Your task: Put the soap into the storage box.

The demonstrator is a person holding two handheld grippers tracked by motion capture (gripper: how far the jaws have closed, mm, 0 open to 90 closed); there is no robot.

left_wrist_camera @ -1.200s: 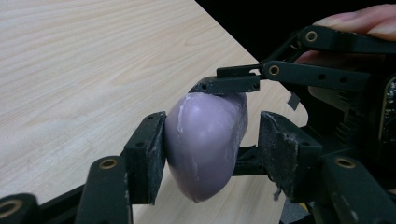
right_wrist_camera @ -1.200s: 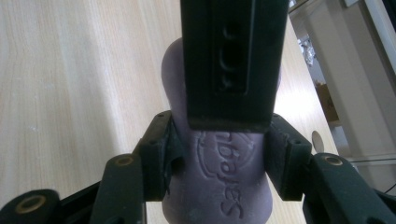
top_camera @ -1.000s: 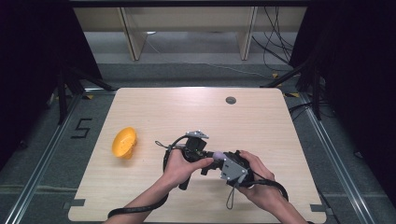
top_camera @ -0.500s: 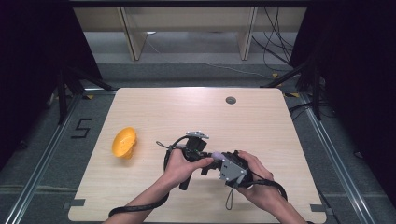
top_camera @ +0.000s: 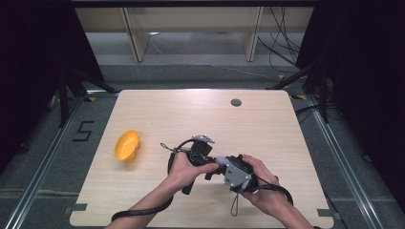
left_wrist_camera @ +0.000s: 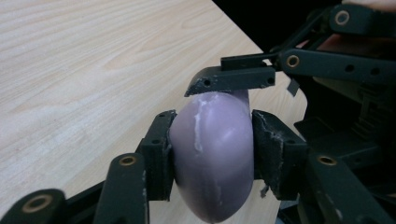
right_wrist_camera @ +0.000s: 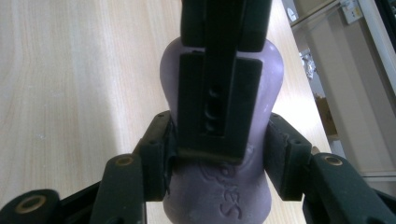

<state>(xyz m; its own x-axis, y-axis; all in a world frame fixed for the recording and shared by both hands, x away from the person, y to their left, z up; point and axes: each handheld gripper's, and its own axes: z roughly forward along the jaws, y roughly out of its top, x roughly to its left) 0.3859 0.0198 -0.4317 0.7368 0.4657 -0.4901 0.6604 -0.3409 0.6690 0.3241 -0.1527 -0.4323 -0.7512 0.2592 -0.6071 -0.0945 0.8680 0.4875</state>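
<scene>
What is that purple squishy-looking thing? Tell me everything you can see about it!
The smooth, rounded purple soap-like lump is pale lilac with whitish scuffs and raised letters pressed into one face. It is narrower at one part, like a waist. It is held above the light wooden table, between both tongs: the left tongs, which have just been closing, press its sides, and the right tongs clamp it too.

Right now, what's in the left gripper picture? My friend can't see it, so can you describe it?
A smooth, rounded purple soap-like bar sits squeezed between the left gripper's two black jaws, which have just been closing on it. A black jaw of the right gripper presses on the bar's top, above a pale wooden table.
</scene>
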